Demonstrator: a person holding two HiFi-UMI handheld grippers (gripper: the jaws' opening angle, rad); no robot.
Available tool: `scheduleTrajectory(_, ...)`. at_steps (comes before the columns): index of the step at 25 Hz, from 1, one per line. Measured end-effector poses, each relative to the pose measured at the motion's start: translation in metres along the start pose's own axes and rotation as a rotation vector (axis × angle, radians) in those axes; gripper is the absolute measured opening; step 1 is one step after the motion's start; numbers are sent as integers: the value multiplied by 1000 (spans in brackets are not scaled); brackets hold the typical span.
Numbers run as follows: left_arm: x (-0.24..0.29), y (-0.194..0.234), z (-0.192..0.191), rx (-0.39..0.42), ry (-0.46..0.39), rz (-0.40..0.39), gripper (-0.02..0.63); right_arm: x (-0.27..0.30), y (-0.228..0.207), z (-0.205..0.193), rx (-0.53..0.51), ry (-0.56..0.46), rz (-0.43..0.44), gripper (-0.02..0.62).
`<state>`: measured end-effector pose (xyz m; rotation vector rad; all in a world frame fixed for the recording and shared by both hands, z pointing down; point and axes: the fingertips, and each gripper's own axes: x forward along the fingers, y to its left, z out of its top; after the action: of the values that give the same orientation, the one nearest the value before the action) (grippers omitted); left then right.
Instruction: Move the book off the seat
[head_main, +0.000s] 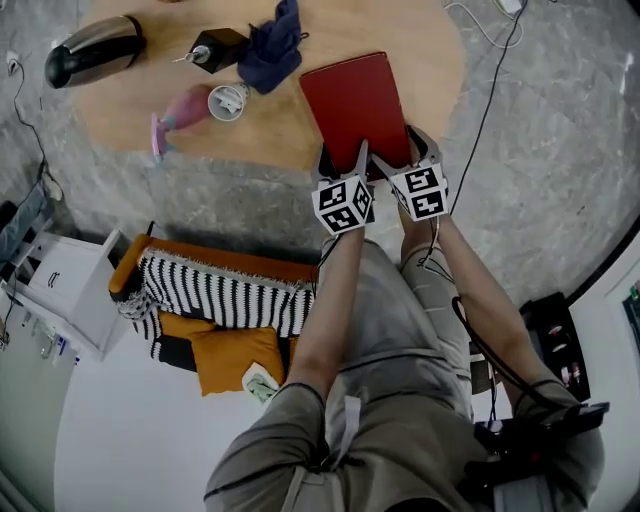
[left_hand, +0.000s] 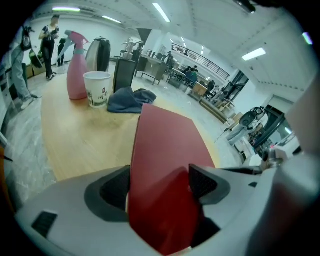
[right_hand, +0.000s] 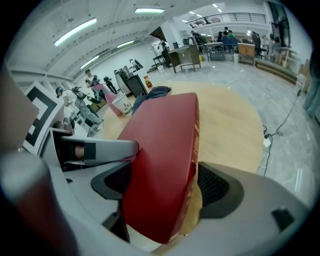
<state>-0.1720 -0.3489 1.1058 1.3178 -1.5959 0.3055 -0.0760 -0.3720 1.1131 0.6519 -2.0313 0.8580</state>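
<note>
The red book lay at the near right of the tabletop, long axis running far, its near end clamped side by side by the left hand-held gripper and right hand-held gripper.

On wooden table: kettle, spray bottle, cup, cloth, red book

book: smooth matt cover; table: pale wood grain; cloth: soft fabric; jug: glossy metal.

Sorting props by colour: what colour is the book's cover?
The book is plain red, shown best in the head view.
</note>
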Motion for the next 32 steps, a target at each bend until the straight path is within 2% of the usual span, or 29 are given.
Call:
scheduleTrajectory(2,-12,3,13,41,-15,42,359,-8,0,18,-38,-39,-22,403)
scheduleTrajectory(5,-39,-1,49,78,-93,74,359,-35,-2,69,-42,-150,-21,403)
scheduleTrajectory(10,-101,-42,140,206,-269,27,359,-110,12,184,-92,-377,-18,403)
scheduleTrajectory(14,-171,-84,217,288,-391,-19,359,-189,49,262,-120,-527,3,402)
scheduleTrajectory(22,-326,-152,383,374,-709,-70,359,-339,141,375,-261,-718,77,402)
scheduleTrajectory(26,-413,-177,416,408,-811,-82,359,-417,181,399,-335,-785,78,403)
scheduleTrajectory(32,-519,-206,436,425,-951,-104,357,-505,209,426,-382,-885,67,402)
